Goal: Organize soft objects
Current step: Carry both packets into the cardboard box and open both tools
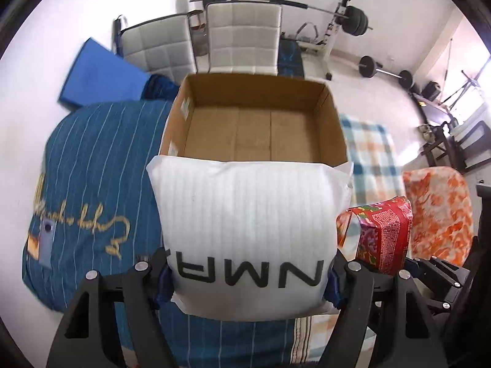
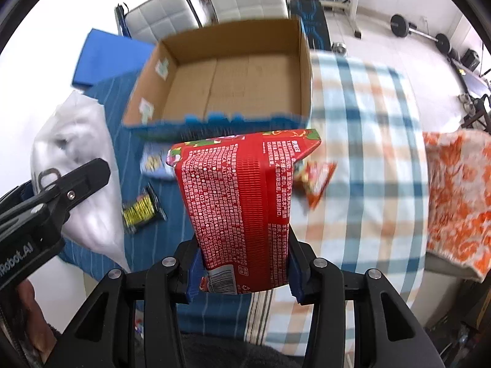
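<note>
White pack (image 1: pixel 248 233) over box (image 1: pixel 254 92) front, lettering cut off.

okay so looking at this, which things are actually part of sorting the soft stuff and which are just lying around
Part of the job:
- white pillow, held in the left gripper
- red soft pack, held in the right gripper
- empty cardboard box
- orange floral towel, likely next

Just lying about:
- white chairs
- barbell rack
- blue mat
- yellow-black packet
</note>
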`<act>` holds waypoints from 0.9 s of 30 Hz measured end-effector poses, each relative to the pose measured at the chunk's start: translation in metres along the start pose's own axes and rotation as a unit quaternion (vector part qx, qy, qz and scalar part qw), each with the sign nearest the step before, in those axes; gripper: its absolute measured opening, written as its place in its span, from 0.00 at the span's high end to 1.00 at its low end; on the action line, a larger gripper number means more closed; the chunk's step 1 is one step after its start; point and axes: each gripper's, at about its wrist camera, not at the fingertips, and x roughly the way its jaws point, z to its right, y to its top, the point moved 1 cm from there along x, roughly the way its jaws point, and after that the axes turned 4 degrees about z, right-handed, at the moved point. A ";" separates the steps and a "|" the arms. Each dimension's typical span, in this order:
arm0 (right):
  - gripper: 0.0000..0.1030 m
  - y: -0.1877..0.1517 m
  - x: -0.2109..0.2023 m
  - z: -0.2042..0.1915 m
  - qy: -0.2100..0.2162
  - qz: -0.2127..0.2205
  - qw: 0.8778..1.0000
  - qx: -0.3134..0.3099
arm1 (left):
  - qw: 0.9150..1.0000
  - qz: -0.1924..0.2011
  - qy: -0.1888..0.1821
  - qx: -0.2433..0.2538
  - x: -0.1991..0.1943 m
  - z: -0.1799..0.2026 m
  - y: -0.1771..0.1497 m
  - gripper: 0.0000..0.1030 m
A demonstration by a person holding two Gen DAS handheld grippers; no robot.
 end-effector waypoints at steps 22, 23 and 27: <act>0.54 0.055 0.014 -0.004 -0.009 -0.024 0.997 0.070 | 0.988 -0.132 -0.074 -0.014 0.162 -0.033 0.169 0.29; 0.54 0.059 0.022 -0.001 -0.009 -0.027 0.997 0.073 | 0.988 -0.138 -0.075 -0.015 0.170 -0.033 0.174 0.29; 0.54 0.052 0.045 0.008 -0.015 -0.046 0.996 0.076 | 0.983 -0.165 -0.077 0.001 0.210 -0.026 0.191 0.29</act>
